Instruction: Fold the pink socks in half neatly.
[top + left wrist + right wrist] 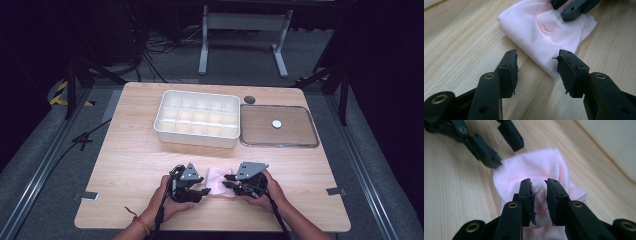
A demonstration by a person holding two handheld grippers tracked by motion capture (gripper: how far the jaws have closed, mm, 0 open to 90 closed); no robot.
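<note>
Pink cloth [220,181], folded small, lies at 6 o'clock on the surface [130,150], between both grippers. Right gripper [539,182] pinches a raised fold of it, jaws nearly together, likely to lift that layer. Left gripper [537,58] stands half open at the cloth's near edge, holding nothing, probably ready to pin or take a corner. White divided tray [197,119] sits at 12 o'clock, lidded flat box [279,126] at 1 o'clock. Cloth's underside stays hidden.
</note>
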